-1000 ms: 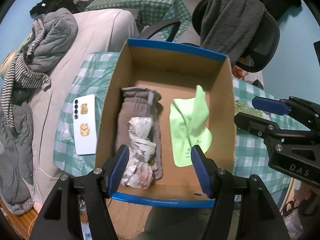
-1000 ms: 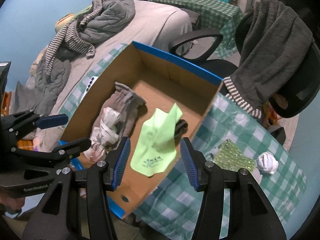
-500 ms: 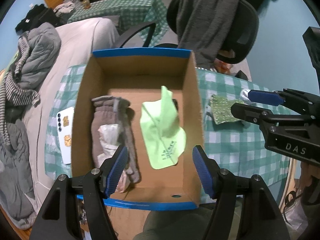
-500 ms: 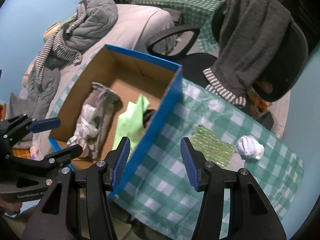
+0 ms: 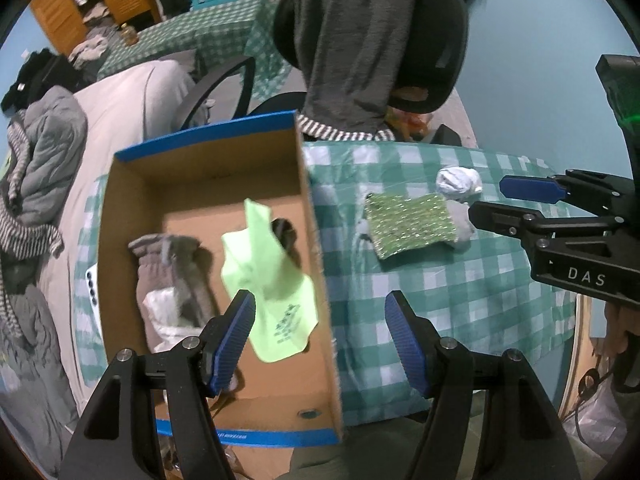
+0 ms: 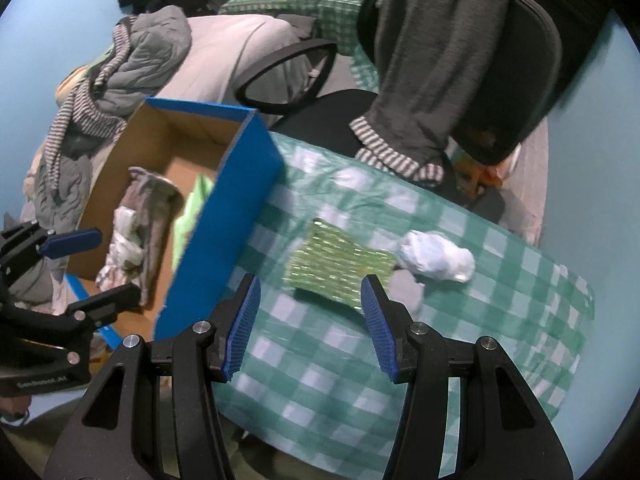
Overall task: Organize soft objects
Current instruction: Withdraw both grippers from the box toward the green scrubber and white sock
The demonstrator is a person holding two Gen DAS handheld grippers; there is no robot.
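Right wrist view: box (image 6: 218, 216) with glove (image 6: 154, 208) and green cloth (image 6: 196, 200) has slid leftward; right gripper (image 6: 310, 322), open and empty, now faces the sparkly cloth (image 6: 340, 266) and white wad (image 6: 436, 260) on the table (image 6: 500, 320). Left gripper (image 5: 320, 338) also open. Likely next pickup.

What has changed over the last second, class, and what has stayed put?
Both grippers swung rightward, away from the cardboard box toward the open tablecloth. The right gripper now lines up with the sparkly green cloth beside the white bundle; the left gripper straddles the box's right wall. Both stayed open and empty. The lime cloth and grey garment remain in the box.
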